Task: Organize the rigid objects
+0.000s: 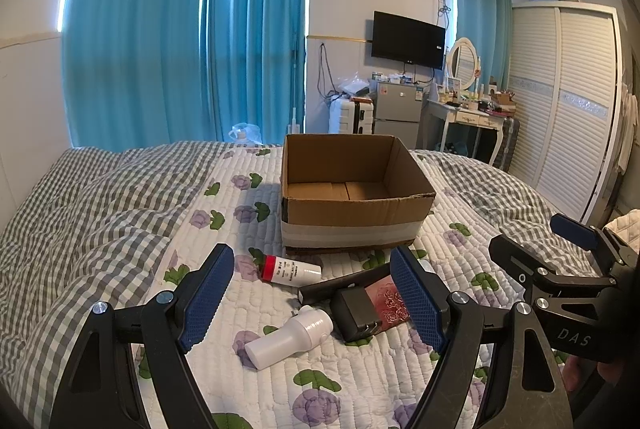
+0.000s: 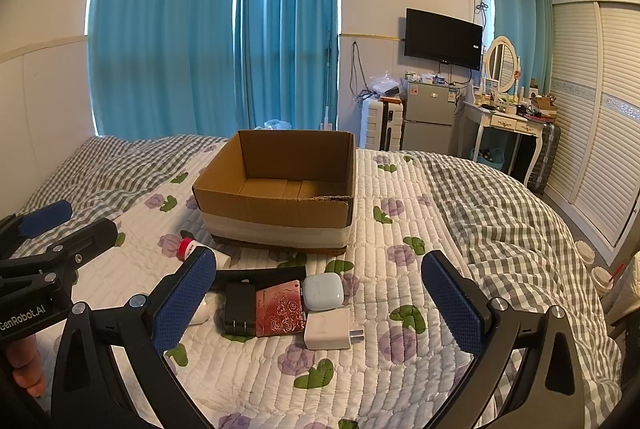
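Note:
An open cardboard box stands on the flowered quilt, with nothing visible inside. In front of it lie a white tube with a red band, a white bottle, a black charger, a red rose-pattern card, a long black bar, a pale blue earbud case and a white plug adapter. My left gripper hovers open above the bottle and black charger. My right gripper hovers open over the card and earbud case.
Grey checked bedding lies rumpled on both sides of the quilt. Beyond the bed stand blue curtains, a small fridge, a white suitcase, a dressing table and a louvred wardrobe. Two paper cups sit at the right.

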Demonstrator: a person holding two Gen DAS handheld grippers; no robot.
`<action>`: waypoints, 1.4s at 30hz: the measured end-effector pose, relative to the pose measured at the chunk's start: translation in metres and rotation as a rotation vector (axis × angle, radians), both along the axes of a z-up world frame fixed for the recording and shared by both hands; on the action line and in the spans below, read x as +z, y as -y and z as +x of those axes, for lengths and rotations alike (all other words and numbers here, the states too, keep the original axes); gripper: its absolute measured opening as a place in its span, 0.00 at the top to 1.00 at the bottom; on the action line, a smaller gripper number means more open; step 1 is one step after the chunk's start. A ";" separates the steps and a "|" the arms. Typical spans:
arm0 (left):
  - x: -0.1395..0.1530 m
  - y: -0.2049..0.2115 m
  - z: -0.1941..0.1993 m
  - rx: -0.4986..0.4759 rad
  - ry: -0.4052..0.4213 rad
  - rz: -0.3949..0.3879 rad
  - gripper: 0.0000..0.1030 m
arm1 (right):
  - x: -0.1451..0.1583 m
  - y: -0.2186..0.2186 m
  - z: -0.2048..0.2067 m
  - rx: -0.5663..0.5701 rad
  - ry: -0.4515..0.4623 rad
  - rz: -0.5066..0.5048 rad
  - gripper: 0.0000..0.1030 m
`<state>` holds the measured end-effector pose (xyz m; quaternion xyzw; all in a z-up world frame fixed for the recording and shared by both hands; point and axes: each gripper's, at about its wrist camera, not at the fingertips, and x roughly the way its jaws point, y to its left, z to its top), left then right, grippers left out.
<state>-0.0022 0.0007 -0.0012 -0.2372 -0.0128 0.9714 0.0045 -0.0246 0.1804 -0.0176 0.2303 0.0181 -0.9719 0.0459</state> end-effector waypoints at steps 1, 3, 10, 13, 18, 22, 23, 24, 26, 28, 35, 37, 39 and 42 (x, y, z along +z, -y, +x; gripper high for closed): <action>0.000 0.000 0.000 -0.001 0.000 0.001 0.19 | 0.000 0.000 0.000 0.001 0.001 -0.001 0.00; 0.000 0.000 0.000 -0.002 0.001 0.002 0.19 | -0.001 0.000 0.000 0.002 0.006 -0.003 0.00; -0.001 0.000 0.000 -0.002 0.002 0.001 0.19 | -0.003 0.001 -0.002 0.001 0.010 -0.003 0.00; -0.001 0.000 0.001 -0.001 0.002 0.001 0.19 | -0.003 0.001 -0.002 -0.001 0.012 -0.004 0.00; -0.001 0.002 0.001 0.001 0.001 0.005 0.19 | -0.003 0.000 -0.001 0.000 0.011 -0.002 0.00; -0.001 0.002 0.001 0.001 0.001 0.001 0.19 | -0.002 0.000 0.000 0.002 0.012 0.002 0.00; 0.000 0.003 0.001 -0.005 0.004 0.002 0.19 | -0.001 0.001 0.000 0.002 0.012 0.004 0.00; 0.001 0.003 0.002 -0.011 0.007 0.004 0.20 | 0.001 0.001 0.001 0.004 0.009 0.009 0.00; 0.005 0.005 0.003 -0.017 0.011 0.026 0.19 | 0.004 0.001 0.002 0.002 0.003 0.017 0.00; 0.010 0.007 0.004 -0.020 0.006 0.036 0.19 | 0.007 0.000 0.003 -0.002 0.003 0.022 0.00; 0.016 0.018 -0.013 0.011 0.043 -0.019 0.19 | 0.019 0.002 -0.008 -0.004 0.037 0.085 0.00; 0.006 0.020 -0.020 0.023 0.080 -0.037 0.19 | 0.020 0.001 -0.016 0.000 0.058 0.091 0.00; -0.014 0.023 -0.031 0.023 0.135 -0.049 0.19 | 0.011 0.001 -0.027 0.006 0.099 0.099 0.00; -0.043 0.020 -0.045 -0.003 0.220 -0.087 0.19 | -0.011 -0.002 -0.038 0.014 0.173 0.109 0.00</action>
